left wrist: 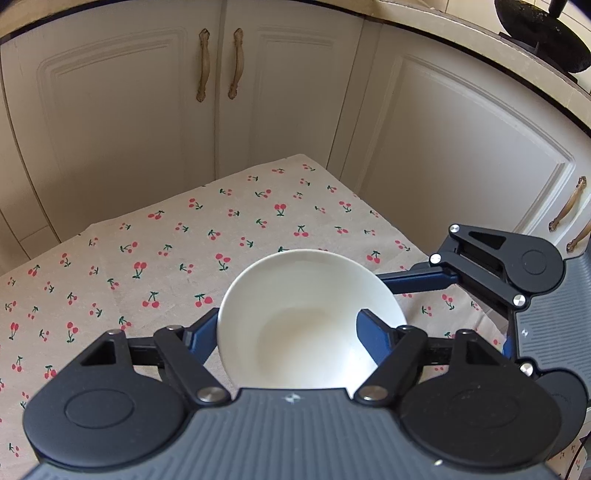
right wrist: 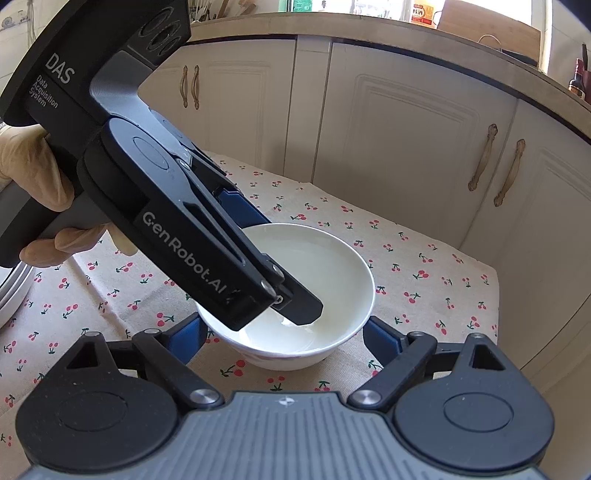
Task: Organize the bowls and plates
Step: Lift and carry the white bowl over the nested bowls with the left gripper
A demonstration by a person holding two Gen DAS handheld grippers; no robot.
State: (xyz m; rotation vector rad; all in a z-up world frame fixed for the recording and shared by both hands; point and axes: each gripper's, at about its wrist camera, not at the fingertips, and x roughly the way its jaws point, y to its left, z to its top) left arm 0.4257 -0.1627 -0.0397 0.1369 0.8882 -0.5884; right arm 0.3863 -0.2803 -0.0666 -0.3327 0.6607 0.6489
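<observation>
A white bowl [left wrist: 310,317] [right wrist: 314,288] stands on the cherry-print tablecloth [left wrist: 166,258] [right wrist: 424,277]. My left gripper [left wrist: 284,328] straddles the bowl's wall, one blue finger [left wrist: 373,332] inside and the other outside, closed on it. In the right wrist view the left gripper [right wrist: 269,266] comes down from the upper left, one finger inside the bowl and one behind it. My right gripper [right wrist: 284,332] is open, its blue fingers [right wrist: 380,339] on either side of the bowl's near wall, not touching. It also shows at the right of the left wrist view [left wrist: 491,269].
Cream cabinet doors [left wrist: 295,96] [right wrist: 406,122] with brass handles stand right behind the small table. A stack of plates [right wrist: 13,291] shows at the left edge. A black pan [left wrist: 543,33] sits on the counter, bottles and boxes [right wrist: 423,13] on the counter's back.
</observation>
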